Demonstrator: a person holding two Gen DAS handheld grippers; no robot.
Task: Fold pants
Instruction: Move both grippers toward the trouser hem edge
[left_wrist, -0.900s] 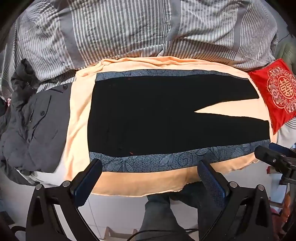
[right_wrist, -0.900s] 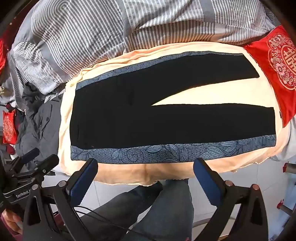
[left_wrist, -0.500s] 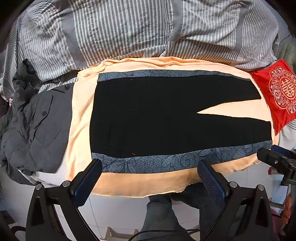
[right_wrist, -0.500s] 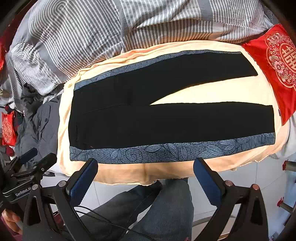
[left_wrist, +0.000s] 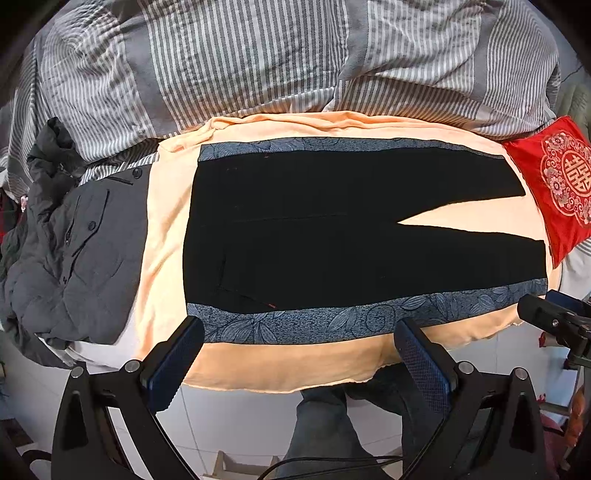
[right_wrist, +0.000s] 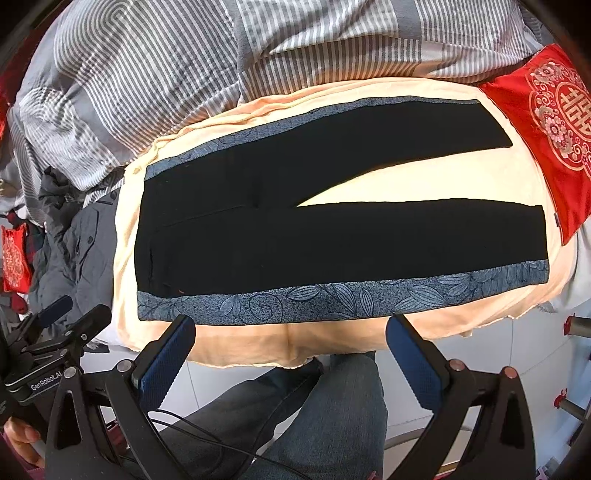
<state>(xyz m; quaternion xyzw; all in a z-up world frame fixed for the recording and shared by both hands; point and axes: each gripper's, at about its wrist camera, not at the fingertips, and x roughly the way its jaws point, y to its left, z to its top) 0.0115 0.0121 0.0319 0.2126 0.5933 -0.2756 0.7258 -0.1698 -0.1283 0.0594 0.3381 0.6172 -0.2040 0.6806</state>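
Left wrist view: black fabric pants (left_wrist: 332, 236) spread flat on peach cloth with blue leaf-patterned bands (left_wrist: 258, 365), waistband toward grey jacket (left_wrist: 85, 258), legs splayed, probably for folding; left gripper (left_wrist: 299, 358) and right gripper (right_wrist: 291, 354) both gaping wide, empty.

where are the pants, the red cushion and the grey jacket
pants (left_wrist: 314, 236), left wrist view, seat area
red cushion (right_wrist: 546, 122), right wrist view, embroidered face
grey jacket (left_wrist: 92, 251), left wrist view, buttoned front
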